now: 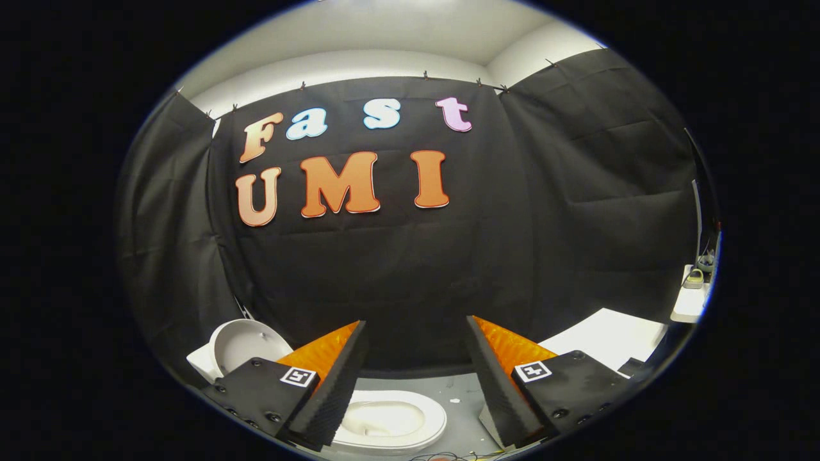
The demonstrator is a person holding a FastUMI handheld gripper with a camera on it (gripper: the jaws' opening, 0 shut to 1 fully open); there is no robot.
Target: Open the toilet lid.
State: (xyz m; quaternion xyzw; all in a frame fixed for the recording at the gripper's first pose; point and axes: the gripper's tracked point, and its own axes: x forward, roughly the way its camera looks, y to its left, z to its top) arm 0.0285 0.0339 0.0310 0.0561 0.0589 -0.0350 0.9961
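A small white toilet sits low on the grey floor, below and between my fingers. Its lid stands raised behind the left finger, tilted back toward the black cloth wall, and the oval seat and bowl lie uncovered. My gripper is open, held above the toilet, with nothing between its fingers. The left finger hides the toilet's left side and part of the lid.
Black cloth walls close the booth behind and on both sides. A white table surface lies to the right beyond the right finger, with a white shelf holding small items further right. Cables lie on the floor near the toilet's front.
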